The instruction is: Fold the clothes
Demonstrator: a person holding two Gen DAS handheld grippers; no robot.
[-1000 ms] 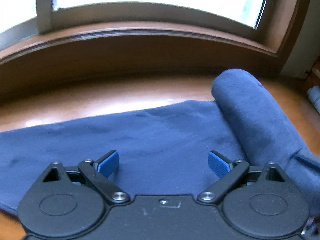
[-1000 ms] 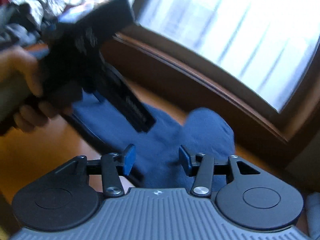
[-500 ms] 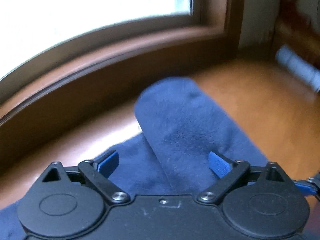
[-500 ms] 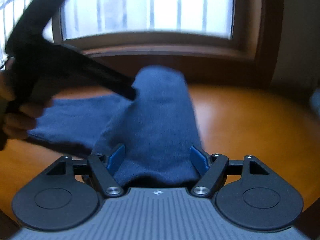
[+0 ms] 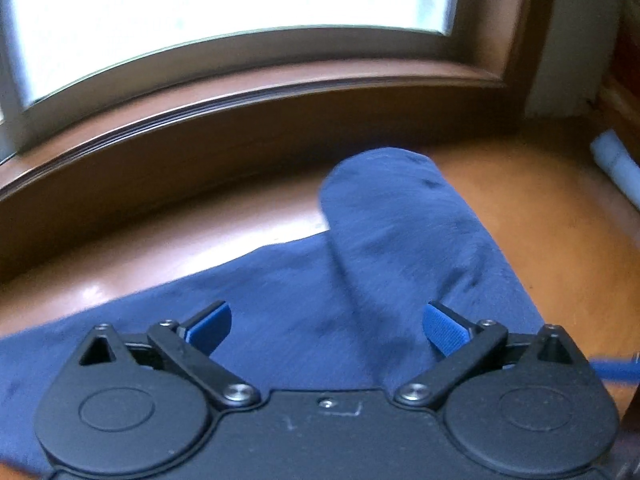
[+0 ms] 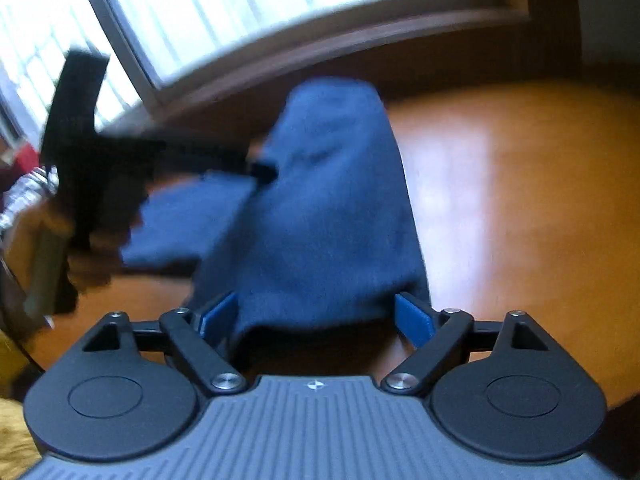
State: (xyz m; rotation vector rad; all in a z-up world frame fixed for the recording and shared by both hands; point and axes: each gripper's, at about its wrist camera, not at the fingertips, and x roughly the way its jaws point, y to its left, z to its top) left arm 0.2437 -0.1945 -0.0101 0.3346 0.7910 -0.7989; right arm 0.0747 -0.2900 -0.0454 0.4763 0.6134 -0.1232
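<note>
Black tongs, apparently blue-padded fingers

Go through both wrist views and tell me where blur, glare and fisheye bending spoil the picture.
Left wrist view: the window is blown out white, its sill bends into an arc, the blue garment is smeared. Right wrist view: the left gripper and the hand holding it are streaked by motion, and window glare washes over the wooden table.
</note>
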